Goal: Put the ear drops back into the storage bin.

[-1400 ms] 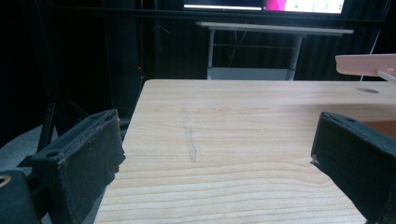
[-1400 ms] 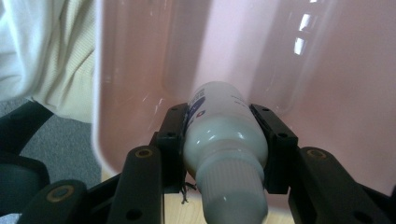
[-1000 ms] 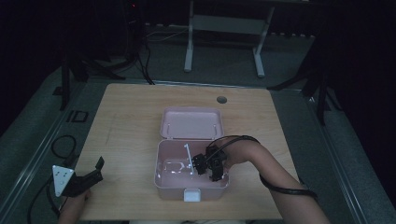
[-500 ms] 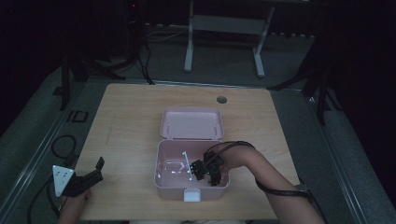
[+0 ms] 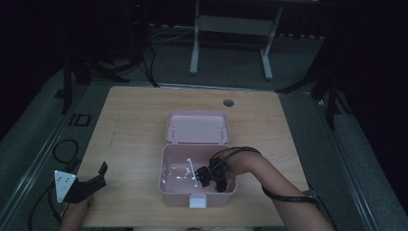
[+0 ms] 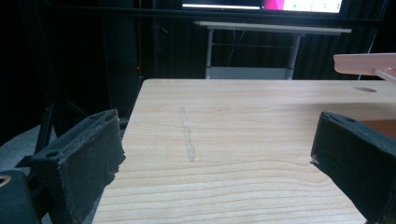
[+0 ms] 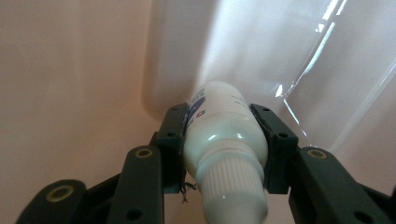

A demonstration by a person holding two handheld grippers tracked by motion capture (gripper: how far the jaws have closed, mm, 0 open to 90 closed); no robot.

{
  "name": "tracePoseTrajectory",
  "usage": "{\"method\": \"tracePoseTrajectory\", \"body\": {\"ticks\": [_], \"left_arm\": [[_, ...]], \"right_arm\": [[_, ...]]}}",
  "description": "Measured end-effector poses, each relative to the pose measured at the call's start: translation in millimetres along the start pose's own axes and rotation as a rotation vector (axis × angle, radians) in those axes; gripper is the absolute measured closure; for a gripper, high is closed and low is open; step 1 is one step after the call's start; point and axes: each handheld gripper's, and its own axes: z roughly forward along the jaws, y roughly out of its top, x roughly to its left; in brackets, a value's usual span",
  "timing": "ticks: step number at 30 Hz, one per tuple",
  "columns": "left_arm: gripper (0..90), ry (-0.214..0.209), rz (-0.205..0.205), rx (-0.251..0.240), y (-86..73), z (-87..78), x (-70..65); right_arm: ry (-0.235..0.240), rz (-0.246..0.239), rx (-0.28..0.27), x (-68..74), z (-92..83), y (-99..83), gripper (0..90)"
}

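A pink box (image 5: 197, 185) sits near the middle of the table's (image 5: 134, 120) near edge, its lid (image 5: 197, 127) swung open toward the far edge. The right gripper (image 5: 208, 177) reaches down inside the box, toward its right wall, jaws clamped on the sides of a small white bottle (image 7: 223, 140). The bottle's long axis runs along the jaws, ribbed cap (image 7: 231, 184) pointing back toward the hand, base toward the pink wall. A clear plastic sheet (image 7: 336, 79) lies just beside it. The left gripper (image 6: 219, 158) hovers over the table's near left corner, jaws spread wide, holding nothing.
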Motion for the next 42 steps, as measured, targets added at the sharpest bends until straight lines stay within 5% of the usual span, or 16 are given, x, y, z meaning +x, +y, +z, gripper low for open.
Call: {"method": "tracePoseTrajectory", "body": {"ticks": [16,26,30,36,42], "left_arm": [[2.3,-0.002,0.001,0.0,0.0,0.0,0.0],[2.3,0.0,0.001,0.0,0.0,0.2,-0.2],[2.4,0.0,0.002,0.001,0.1,0.2,-0.2],[2.3,0.001,0.002,0.0,0.0,0.1,-0.2],[2.4,0.001,0.002,0.0,0.0,0.1,-0.3]], "right_arm": [[-0.006,0.022,-0.008,-0.5,-7.0,0.1,55.3],[-0.096,0.047,-0.147,9.3,-61.0,-16.9,43.5],[-0.113,0.101,-0.224,13.0,-81.9,-28.3,34.9],[-0.146,0.153,-0.266,15.3,-95.1,-47.2,18.5],[-0.183,0.19,-0.32,16.6,-102.4,-67.2,15.0]]}}
